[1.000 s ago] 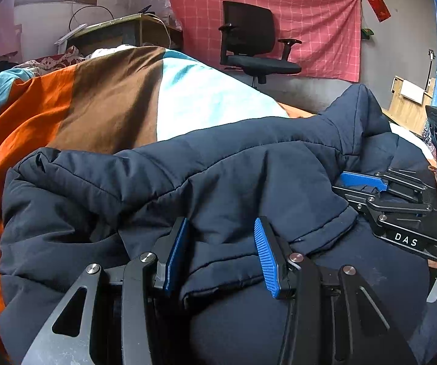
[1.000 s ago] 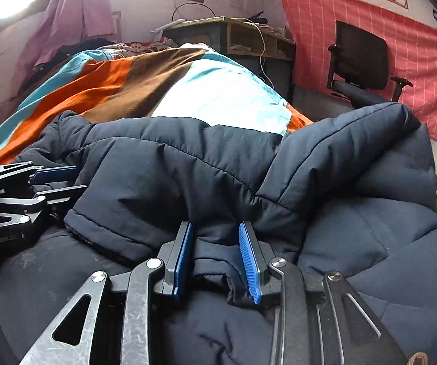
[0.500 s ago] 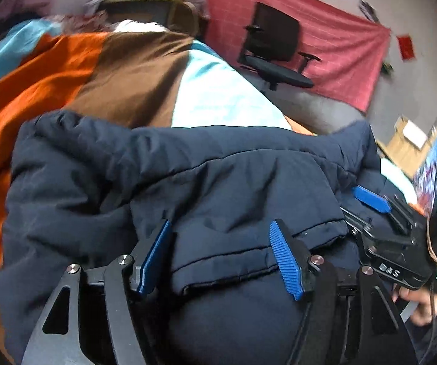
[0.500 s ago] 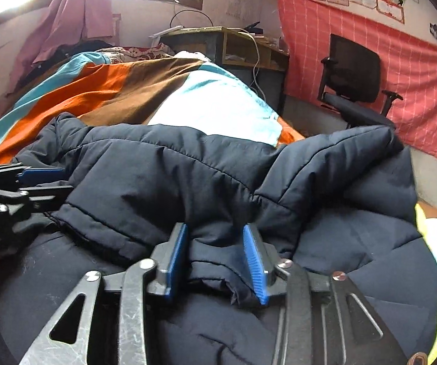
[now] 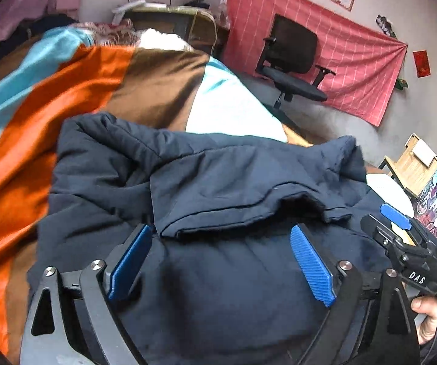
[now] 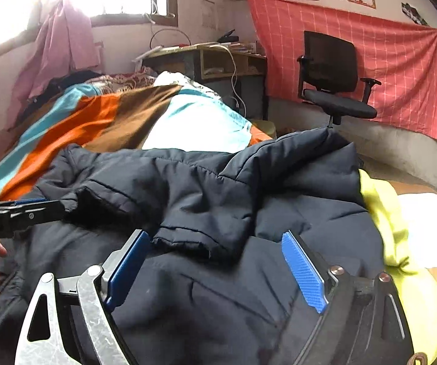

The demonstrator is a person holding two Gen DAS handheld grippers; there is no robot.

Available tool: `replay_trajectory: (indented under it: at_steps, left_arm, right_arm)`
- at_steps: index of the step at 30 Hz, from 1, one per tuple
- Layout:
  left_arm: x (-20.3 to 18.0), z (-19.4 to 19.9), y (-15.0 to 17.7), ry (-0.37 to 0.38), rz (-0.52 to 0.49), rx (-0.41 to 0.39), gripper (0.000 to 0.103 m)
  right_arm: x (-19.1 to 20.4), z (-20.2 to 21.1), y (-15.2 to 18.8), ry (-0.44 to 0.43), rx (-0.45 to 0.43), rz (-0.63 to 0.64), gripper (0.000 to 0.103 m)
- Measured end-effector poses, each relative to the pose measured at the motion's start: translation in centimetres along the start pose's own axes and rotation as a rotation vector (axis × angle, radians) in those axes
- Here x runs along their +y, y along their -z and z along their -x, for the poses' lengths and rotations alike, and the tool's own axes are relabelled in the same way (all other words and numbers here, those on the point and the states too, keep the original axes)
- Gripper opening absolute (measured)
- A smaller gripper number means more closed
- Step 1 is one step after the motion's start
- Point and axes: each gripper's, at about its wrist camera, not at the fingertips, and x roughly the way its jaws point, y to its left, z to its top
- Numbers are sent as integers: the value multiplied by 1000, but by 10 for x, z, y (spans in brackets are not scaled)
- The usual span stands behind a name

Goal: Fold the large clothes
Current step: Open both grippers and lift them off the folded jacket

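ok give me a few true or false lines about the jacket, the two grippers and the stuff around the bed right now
1. The navy jacket lies on a striped blanket. True.
2. The left gripper is clamped on the jacket's hem. False: its jaws are opening, and the blue pads stand clear of the cloth.
3. The right gripper is holding nothing. True: its jaws are opening too, with the folded edge lying loose between them.
4. The office chair stands in front of a blue curtain. False: the cloth behind it is red checked.
5. A yellow garment lies beside the jacket. True.
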Motion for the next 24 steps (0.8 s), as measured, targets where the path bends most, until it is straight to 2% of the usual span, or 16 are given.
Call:
replay_trajectory:
  at_steps: [2,7,15,21,24]
  left_arm:
    - [-7,12,1,-9,-14,-28,95]
    - [-25,37,8,-4,-47,-52,97]
    - [-50,85,27,-26,-90,-113,97]
    - [-60,129,50,-55,-135,-138,97]
    - [-65,151,61,-67,-136,-150,97]
  right_arm:
    - [-3,10,-2,-5,-6,-28,92]
    - [-7,41,-7,-17,-38,-64,97]
    - [0,92,-7,-66,-69,-50,103]
    - [9,132,4,-47,-72,-11,103]
    - [13,157,15,-63,-80,-2,103]
